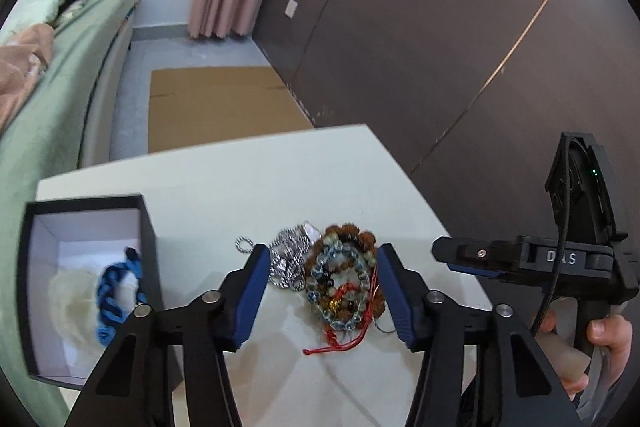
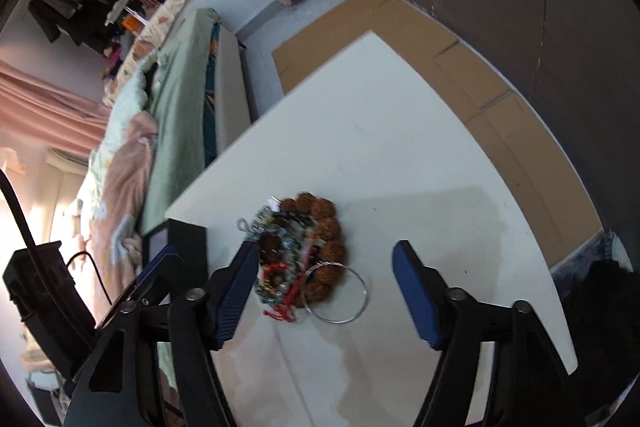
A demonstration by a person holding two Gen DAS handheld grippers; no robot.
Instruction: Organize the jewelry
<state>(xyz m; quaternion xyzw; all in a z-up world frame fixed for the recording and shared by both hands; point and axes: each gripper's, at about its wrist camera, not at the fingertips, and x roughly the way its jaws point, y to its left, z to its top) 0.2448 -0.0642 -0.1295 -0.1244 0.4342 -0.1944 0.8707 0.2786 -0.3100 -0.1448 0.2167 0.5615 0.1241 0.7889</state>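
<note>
So your left hand-held gripper (image 1: 320, 291) is wide open w/ nothing held, straddling the jewelry pile (image 1: 340, 283) just right of the box (image 1: 148, 227) on the bench (image 1: 248, 179). Beads look light, slippery, tangled; pinch one strand's edge. Right hand-held gripper (image 2: 324, 291) also open, empty.

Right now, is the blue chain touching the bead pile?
Apart. The left wrist view shows the blue chain lying inside the box, while the bead pile sits on the table, the box's wall between them.

Left gripper (image 1: 320, 291): black linkage arms, silver pivot screws, blue finger pads (image 1: 252, 291). Right gripper (image 2: 324, 291): identical; white "DAS" lettering, black cable, bare-skinned hand (image 1: 600, 343)
</note>
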